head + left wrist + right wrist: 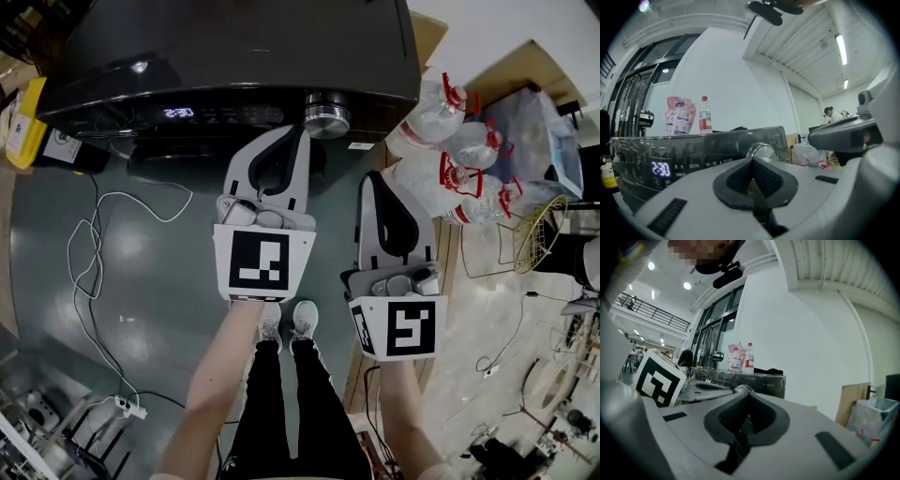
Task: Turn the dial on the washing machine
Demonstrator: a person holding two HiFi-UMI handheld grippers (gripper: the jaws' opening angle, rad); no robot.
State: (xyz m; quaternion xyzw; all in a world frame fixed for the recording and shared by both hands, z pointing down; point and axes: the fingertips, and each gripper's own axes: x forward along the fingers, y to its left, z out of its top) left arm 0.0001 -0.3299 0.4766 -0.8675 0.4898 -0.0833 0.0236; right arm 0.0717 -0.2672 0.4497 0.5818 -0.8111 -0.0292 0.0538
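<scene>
The black washing machine fills the top of the head view, its display reading 2:30. Its silver dial sits at the right end of the control panel. My left gripper is shut on nothing, its tip just left of and below the dial, apart from it. In the left gripper view the dial rises right behind the closed jaws of the left gripper. My right gripper is shut and empty, lower and to the right. The dial shows small beyond the right gripper.
Clear plastic bottles with red caps lie right of the machine, beside a wire basket. White cables and a power strip lie on the floor at left. A pink detergent pouch and a bottle stand on the machine.
</scene>
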